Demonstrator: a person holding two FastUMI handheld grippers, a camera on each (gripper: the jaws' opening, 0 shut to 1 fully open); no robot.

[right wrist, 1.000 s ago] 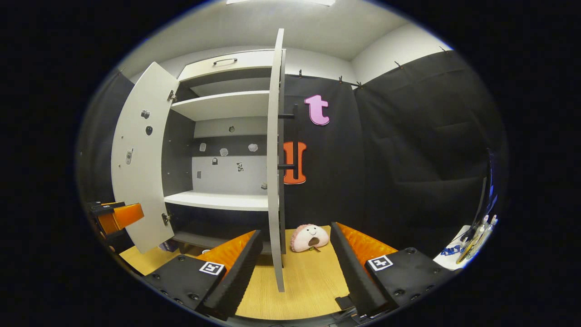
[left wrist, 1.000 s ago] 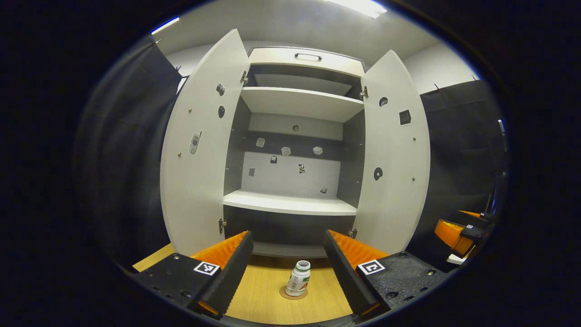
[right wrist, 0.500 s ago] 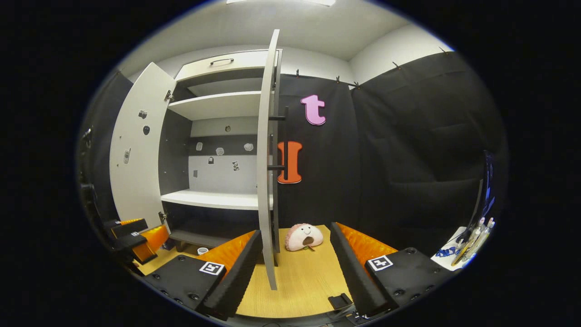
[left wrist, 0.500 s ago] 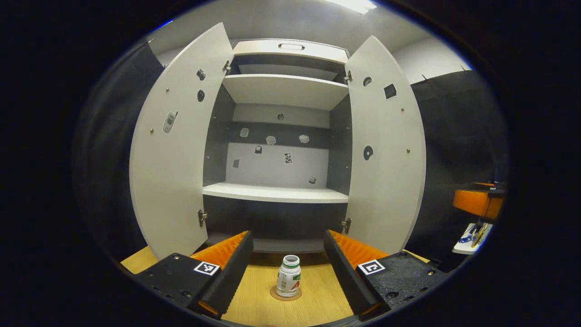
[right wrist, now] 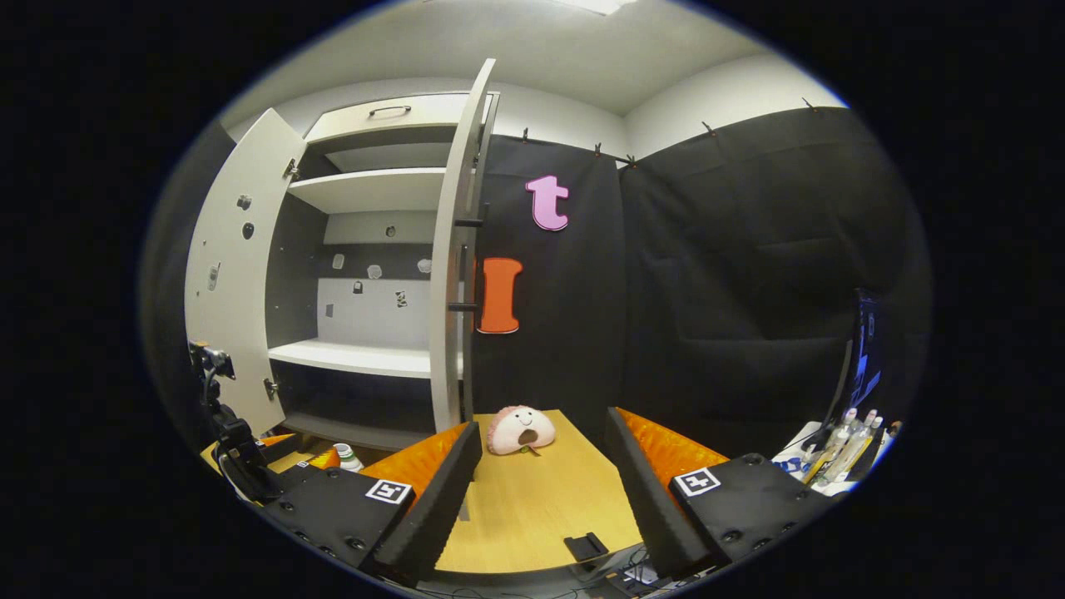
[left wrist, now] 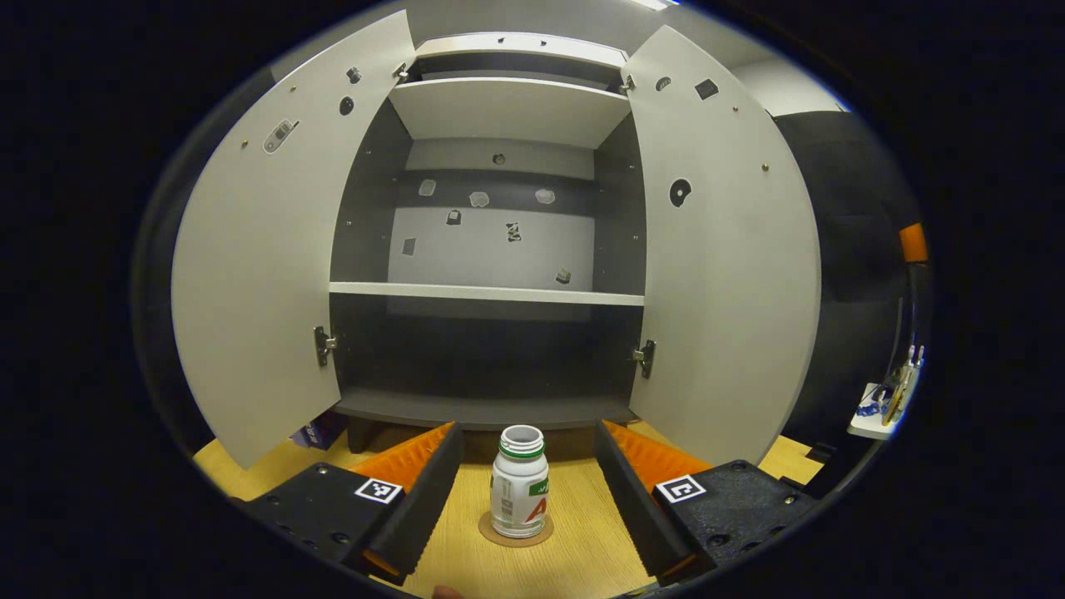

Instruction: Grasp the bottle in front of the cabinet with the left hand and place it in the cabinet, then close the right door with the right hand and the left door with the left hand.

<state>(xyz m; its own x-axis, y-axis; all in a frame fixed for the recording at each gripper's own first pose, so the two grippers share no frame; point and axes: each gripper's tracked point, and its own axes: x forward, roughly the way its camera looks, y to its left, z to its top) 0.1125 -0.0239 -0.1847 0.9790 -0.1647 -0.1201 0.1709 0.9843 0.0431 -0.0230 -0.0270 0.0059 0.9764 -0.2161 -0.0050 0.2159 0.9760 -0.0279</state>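
Progress: I judge I am at the very first step; nothing is placed and neither door is closed.
Bottle: the white uncapped bottle (left wrist: pixel 519 482) stands upright on a round coaster (left wrist: pixel 516 532) on the wooden table (left wrist: pixel 574 549), near the table's far edge, just in front of the cabinet (left wrist: pixel 487 408).
Left gripper: my left gripper (left wrist: pixel 526 491) is spread wide with the bottle between its fingers; neither finger touches it, so it holds nothing.
Right gripper: my right gripper (right wrist: pixel 541 491) is spread wide and empty over the table, aimed past the right door's edge.
Doors: the left door (left wrist: pixel 258 249) and right door (left wrist: pixel 732 258) both stand wide open.
Left to do: close on the bottle, set it in the cabinet, then shut the right door and the left.
Path: the bottom shelf behind the bottle looks free, as I read it.
Nearby: a pink plush toy (right wrist: pixel 520 429) lies at the table's far edge beside the right door, outside its closing swing, I judge.
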